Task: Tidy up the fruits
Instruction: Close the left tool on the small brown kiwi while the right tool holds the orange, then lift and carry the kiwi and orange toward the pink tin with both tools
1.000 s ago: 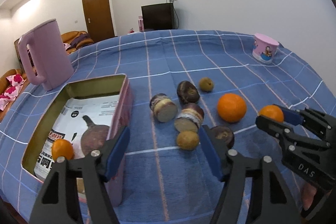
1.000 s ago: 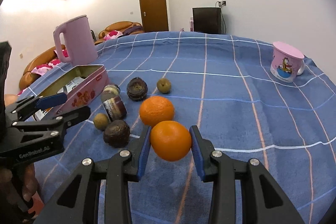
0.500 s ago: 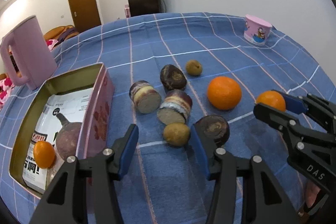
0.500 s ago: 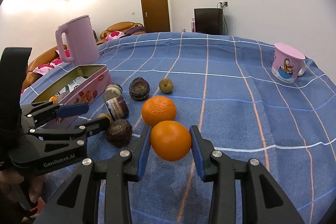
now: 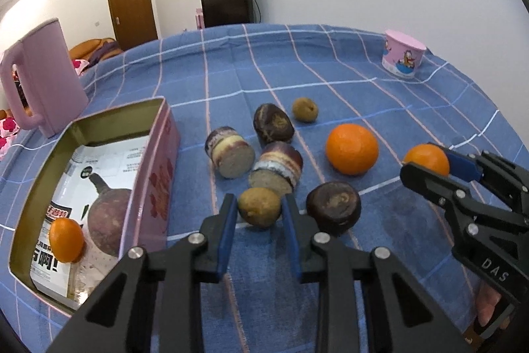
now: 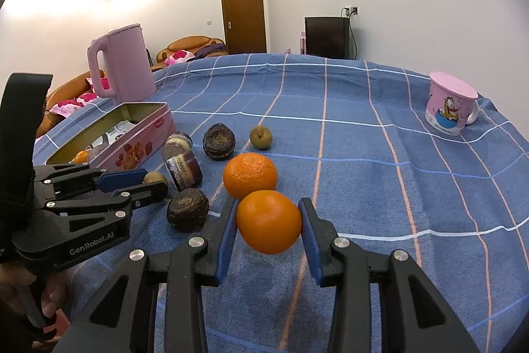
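Observation:
My left gripper (image 5: pixel 259 210) is shut on a small brown fruit (image 5: pixel 259 211) that rests on the blue cloth. My right gripper (image 6: pixel 268 222) is shut on an orange (image 6: pixel 268 222) and holds it just above the cloth; that orange also shows in the left wrist view (image 5: pixel 426 159). A second orange (image 5: pixel 351 149), a dark round fruit (image 5: pixel 333 208), two cut purple pieces (image 5: pixel 229 152) (image 5: pixel 276 169), another dark fruit (image 5: pixel 273 123) and a small brown fruit (image 5: pixel 305 110) lie loose. The pink tin (image 5: pixel 158 161) on the left holds a small orange (image 5: pixel 66 240) and a purple fruit (image 5: pixel 107 217).
A pink kettle (image 5: pixel 43 78) stands behind the tin at the far left. A pink cartoon mug (image 6: pixel 450 108) stands at the far right of the table. The cloth's edge drops off on the left beyond the tin.
My left gripper moved right from the tin to the loose fruits and closed its fingers around the small brown fruit. My right gripper kept hold of the orange, almost still.

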`<act>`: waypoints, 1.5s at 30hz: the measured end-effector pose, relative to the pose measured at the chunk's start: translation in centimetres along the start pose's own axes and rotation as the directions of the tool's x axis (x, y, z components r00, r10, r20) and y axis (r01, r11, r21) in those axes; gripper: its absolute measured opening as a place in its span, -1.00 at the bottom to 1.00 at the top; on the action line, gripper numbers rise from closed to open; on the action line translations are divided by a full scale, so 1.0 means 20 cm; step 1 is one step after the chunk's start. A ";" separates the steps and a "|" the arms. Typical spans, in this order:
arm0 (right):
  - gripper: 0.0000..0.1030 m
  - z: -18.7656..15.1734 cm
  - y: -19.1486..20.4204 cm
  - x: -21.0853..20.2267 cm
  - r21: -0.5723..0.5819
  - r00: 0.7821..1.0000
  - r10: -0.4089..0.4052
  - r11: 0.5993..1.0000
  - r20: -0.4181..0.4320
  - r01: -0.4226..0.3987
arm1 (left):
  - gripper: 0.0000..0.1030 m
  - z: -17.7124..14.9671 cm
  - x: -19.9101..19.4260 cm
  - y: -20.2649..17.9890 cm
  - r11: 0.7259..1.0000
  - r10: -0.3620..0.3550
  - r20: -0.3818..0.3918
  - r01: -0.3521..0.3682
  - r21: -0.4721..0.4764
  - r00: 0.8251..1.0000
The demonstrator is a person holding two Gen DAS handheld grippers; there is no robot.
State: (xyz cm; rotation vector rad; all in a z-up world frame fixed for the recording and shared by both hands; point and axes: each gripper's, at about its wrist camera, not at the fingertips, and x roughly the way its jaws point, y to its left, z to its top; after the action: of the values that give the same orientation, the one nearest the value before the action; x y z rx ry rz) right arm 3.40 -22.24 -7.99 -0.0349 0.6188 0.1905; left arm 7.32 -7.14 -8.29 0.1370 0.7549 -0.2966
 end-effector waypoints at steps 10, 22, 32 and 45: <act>-0.24 -0.01 0.02 -0.05 -0.030 0.999 -0.004 1.000 0.053 0.005 | -0.43 -0.01 -0.08 -0.02 0.998 0.046 0.104 -0.050 0.029 0.993; -0.24 -0.02 0.05 -0.09 -0.051 0.994 0.000 0.999 0.108 0.005 | -0.43 -0.03 -0.14 -0.02 0.998 0.057 0.176 -0.061 0.016 0.983; -0.24 -0.03 0.06 -0.12 -0.063 0.990 0.005 0.998 0.140 0.003 | -0.43 -0.05 -0.18 -0.02 0.998 0.063 0.225 -0.067 0.010 0.972; -0.24 -0.04 0.07 -0.16 -0.072 0.985 0.019 0.997 0.173 -0.006 | -0.43 -0.06 -0.22 -0.03 0.997 0.067 0.270 -0.074 0.015 0.960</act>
State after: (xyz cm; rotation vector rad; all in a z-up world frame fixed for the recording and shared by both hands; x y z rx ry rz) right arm 0.14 -21.42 -6.81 -0.0827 0.4380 0.2255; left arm 3.32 -6.47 -6.20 0.1434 0.4747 -0.2505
